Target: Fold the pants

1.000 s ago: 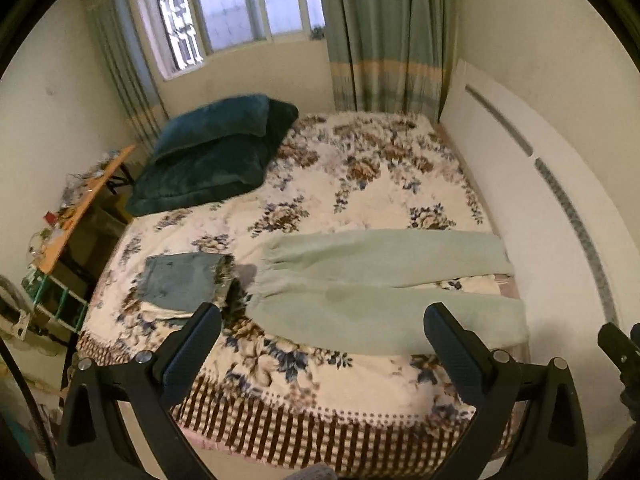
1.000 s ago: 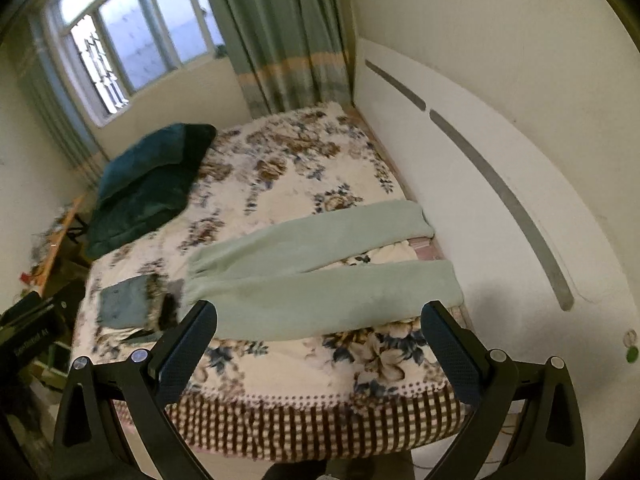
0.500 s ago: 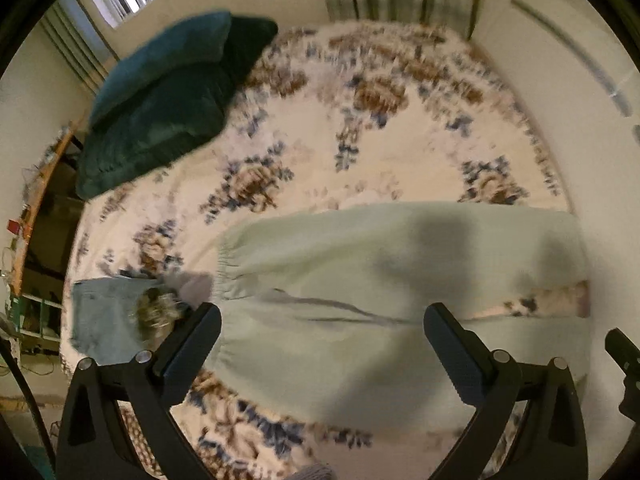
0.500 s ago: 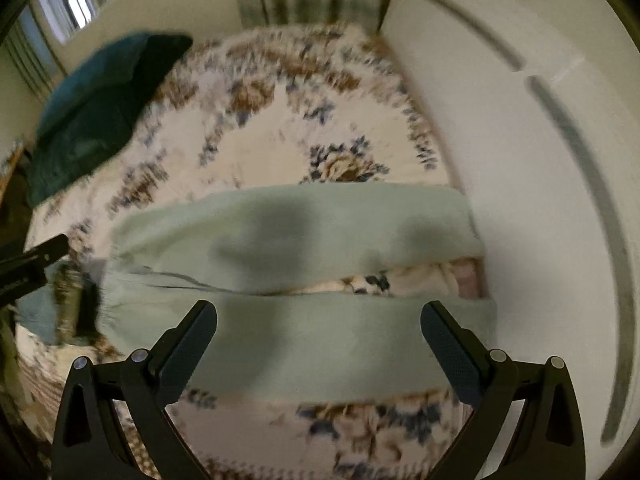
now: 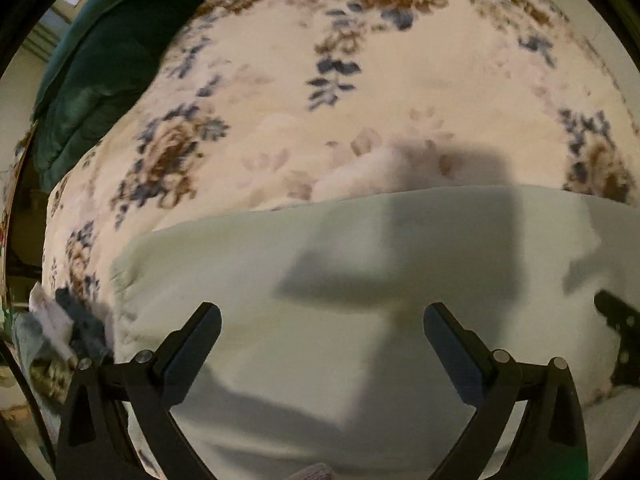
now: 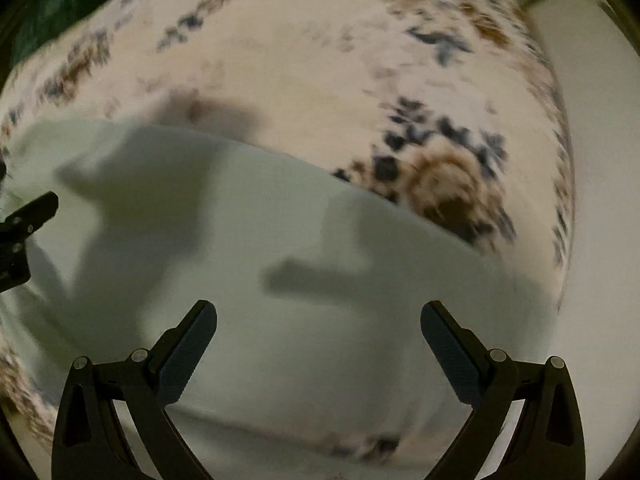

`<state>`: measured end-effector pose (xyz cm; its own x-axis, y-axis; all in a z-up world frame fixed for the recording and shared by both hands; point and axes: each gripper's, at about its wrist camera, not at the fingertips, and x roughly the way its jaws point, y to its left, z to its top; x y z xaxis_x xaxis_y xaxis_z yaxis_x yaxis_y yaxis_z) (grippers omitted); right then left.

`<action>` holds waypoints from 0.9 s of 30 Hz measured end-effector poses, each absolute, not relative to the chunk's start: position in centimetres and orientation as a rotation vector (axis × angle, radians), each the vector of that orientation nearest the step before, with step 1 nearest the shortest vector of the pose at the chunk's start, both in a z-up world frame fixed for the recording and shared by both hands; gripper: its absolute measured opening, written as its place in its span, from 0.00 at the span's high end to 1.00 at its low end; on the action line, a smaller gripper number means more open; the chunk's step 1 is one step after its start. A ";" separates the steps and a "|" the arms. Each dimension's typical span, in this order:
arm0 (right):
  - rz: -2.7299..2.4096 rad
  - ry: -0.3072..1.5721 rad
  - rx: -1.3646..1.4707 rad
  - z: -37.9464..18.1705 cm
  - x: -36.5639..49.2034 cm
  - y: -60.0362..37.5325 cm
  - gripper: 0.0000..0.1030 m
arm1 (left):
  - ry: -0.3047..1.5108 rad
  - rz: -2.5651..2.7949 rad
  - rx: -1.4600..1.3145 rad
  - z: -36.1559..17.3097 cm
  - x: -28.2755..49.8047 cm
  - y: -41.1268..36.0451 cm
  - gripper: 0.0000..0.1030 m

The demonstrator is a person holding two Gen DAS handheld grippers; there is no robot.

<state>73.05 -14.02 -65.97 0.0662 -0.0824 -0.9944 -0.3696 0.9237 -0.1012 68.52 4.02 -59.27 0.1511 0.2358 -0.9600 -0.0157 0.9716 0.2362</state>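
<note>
Pale green pants [image 5: 360,280] lie flat across the floral bedspread [image 5: 360,80], legs running left to right. My left gripper [image 5: 322,340] is open, close above the far leg near the waistband end. My right gripper [image 6: 318,338] is open, close above the same far leg of the pants [image 6: 280,240] nearer the cuff end. Neither holds cloth. The other gripper's black body shows at the right edge of the left wrist view [image 5: 620,340] and at the left edge of the right wrist view [image 6: 20,232]. The near leg is mostly hidden below the fingers.
Dark green pillows [image 5: 104,52] lie at the bed's far left. A folded blue-grey garment pile [image 5: 60,332] sits just left of the waistband. A white wall panel [image 6: 600,160] runs along the bed's right side.
Both grippers have dropped from well above the bed's foot to close above the pants. Both stay open. The pants have not moved.
</note>
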 end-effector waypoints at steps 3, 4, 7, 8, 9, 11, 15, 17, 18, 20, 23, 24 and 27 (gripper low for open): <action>0.266 1.518 -0.513 -69.2 75.7 -13.0 0.00 | 1.413 0.179 0.221 -61.1 69.8 3.3 0.00; 0.285 1.529 -0.560 -70.2 76.9 -12.7 0.00 | 1.411 0.178 0.228 -61.5 70.3 3.1 0.00; 0.324 1.560 -0.675 -72.7 79.3 -12.2 0.00 | 1.402 0.174 0.256 -62.6 71.2 2.7 0.00; 0.349 1.577 -0.699 -73.4 79.9 -12.0 0.00 | 1.403 0.173 0.261 -63.0 71.3 2.7 0.00; 0.376 1.600 -0.721 -74.2 80.5 -11.9 0.00 | 1.406 0.170 0.262 -63.3 71.4 2.7 0.00; 0.441 1.647 -0.753 -75.7 81.1 -11.5 0.05 | 1.413 0.154 0.259 -63.7 71.5 2.7 0.00; 0.576 1.694 -0.700 -75.7 80.6 -11.0 0.72 | 1.410 0.084 0.305 -63.7 71.4 2.4 0.00; 0.570 1.640 -0.763 -74.6 79.6 -10.8 0.87 | 1.397 0.038 0.359 -63.3 71.3 1.9 0.00; 0.580 1.619 -0.765 -73.7 79.0 -11.0 0.91 | 1.386 0.007 0.397 -63.0 71.3 1.6 0.01; 0.626 1.586 -0.723 -71.4 77.7 -11.7 0.91 | 1.368 -0.060 0.451 -62.3 71.3 1.0 0.01; 0.659 1.510 -0.670 -67.7 75.9 -13.5 0.92 | 1.339 -0.165 0.530 -61.3 71.2 0.1 0.01; 0.666 1.489 -0.651 -66.7 75.5 -14.2 0.92 | 1.330 -0.210 0.572 -61.0 71.1 -0.4 0.01; 0.703 1.441 -0.613 -64.2 73.1 -16.3 0.92 | 1.317 -0.321 0.687 -61.1 70.6 -1.9 0.01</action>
